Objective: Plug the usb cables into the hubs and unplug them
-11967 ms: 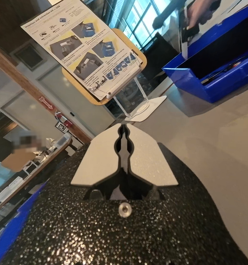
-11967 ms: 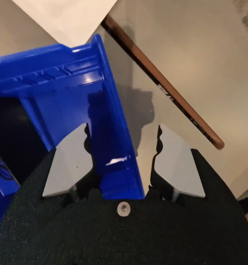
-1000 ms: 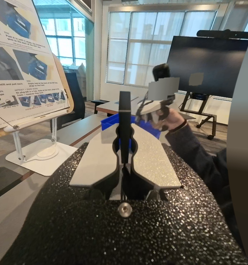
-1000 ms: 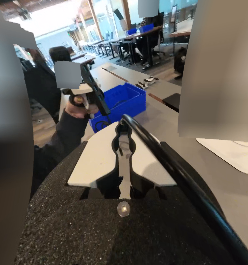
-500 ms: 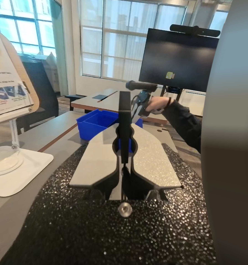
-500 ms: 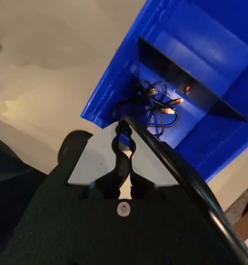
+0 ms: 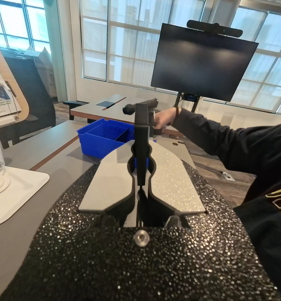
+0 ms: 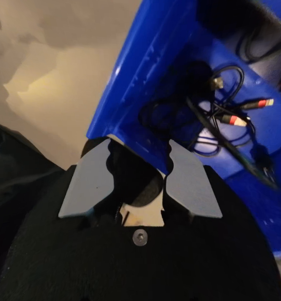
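Note:
My left gripper point(image 7: 141, 145) is shut on a black flat hub point(image 7: 141, 123) and holds it upright above the grey table. Beyond it stands a blue bin point(image 7: 102, 141). A hand point(image 7: 162, 117) holds the right gripper over that bin, its fingers hidden behind the hub. In the right wrist view my right gripper point(image 8: 139, 143) is open and empty, just above the bin's near wall point(image 8: 136, 78). Inside lie tangled black USB cables with red-banded plugs point(image 8: 232, 121) and a silver plug point(image 8: 216, 83). A thicker black cable point(image 8: 231, 146) lies blurred across them.
A white stand base point(image 7: 14, 195) with an instruction board point(image 7: 4, 91) stands at the table's left. A black office chair point(image 7: 30, 101) is behind it. A dark monitor on a stand point(image 7: 200, 60) and a second table point(image 7: 104, 107) are farther back. A dark sleeve point(image 7: 234, 146) crosses from the right.
My right gripper swung down over the blue bin, then opened and let go of the thick black cable, which now lies in the bin. The left gripper turned right, still holding the hub.

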`<state>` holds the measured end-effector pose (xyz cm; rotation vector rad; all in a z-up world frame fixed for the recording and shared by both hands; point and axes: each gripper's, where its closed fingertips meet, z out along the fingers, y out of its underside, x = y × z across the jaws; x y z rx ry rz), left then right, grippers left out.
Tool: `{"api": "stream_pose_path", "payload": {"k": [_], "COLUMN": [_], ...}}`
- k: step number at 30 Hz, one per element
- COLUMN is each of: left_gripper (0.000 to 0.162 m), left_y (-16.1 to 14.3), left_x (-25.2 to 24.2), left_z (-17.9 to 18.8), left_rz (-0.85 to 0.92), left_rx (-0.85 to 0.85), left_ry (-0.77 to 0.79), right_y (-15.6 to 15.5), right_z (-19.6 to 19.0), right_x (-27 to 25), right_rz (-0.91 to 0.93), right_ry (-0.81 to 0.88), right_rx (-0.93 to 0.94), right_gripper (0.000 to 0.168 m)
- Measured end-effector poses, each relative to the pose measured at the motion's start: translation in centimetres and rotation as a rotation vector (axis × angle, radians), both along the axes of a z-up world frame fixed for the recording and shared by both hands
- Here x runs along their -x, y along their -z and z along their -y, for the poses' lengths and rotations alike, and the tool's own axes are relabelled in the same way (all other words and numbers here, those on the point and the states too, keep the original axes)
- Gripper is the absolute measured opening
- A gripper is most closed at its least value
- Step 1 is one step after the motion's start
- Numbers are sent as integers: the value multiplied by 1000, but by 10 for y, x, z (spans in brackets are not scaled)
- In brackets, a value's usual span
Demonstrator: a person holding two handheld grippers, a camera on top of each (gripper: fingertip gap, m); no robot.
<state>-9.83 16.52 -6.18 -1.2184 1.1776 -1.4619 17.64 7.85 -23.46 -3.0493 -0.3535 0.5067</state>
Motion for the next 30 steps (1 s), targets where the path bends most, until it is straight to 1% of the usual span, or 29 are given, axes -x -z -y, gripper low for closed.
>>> {"api": "stream_pose_path", "payload": {"k": [3,5,7,9,10,11,13,14,15,17,19,20,21,22,23,24,25,27,29,30], "left_gripper": [11,11,11,11,11,11,11,11,11,11,11,11,11,11,11,11,11,16,21,27], "left_y": [2,3,3,4,4,4,4,4,3,1,-3,-6,-9,-12,-12,-12,-13,-15,-22,-27], "left_x": [-1,-2,-3,-5,-7,-8,-10,-12,-13,-15,-16,-15,-14,-14,-14,-14,-13,-13,-14,-11], "left_z": [0,0,-1,-2,-1,0,4,6,8,15,22,27,31,34,35,36,37,40,31,27], "left_rz": [-4,-3,3,10,12,14,25,30,36,53,72,85,98,104,98,89,94,101,118,146], "left_rx": [10,15,19,19,18,14,7,6,7,10,23,32,35,34,30,24,13,-18,-4,2], "left_ry": [9,12,10,8,12,21,43,54,67,104,143,170,190,198,197,194,191,188,97,65], "right_y": [-5,-10,-24,-45,-58,-72,-104,-117,-126,-125,-119,-119,-121,-124,-129,-134,-135,-138,-145,-152], "right_z": [14,20,14,0,-9,-19,-36,-38,-41,-45,-50,-54,-58,-60,-59,-58,-56,-58,-66,-71], "right_x": [-10,-20,-19,4,23,48,113,146,173,213,242,250,256,261,267,271,273,268,252,240], "right_rz": [75,153,181,133,96,42,-117,-199,-250,-247,-179,-130,-99,-99,-130,-167,-189,-173,-49,39], "right_ry": [-48,-52,-57,-103,-152,-227,-396,-469,-507,-561,-639,-656,-665,-671,-681,-686,-693,-677,-666,-663], "right_rx": [106,151,98,-58,-156,-274,-538,-633,-705,-763,-834,-876,-917,-950,-969,-982,-977,-973,-1026,-1067], "right_gripper": [66,65,61,59,59,59,57,58,59,64,69,68,65,56,45,26,20,12,11,11]}}
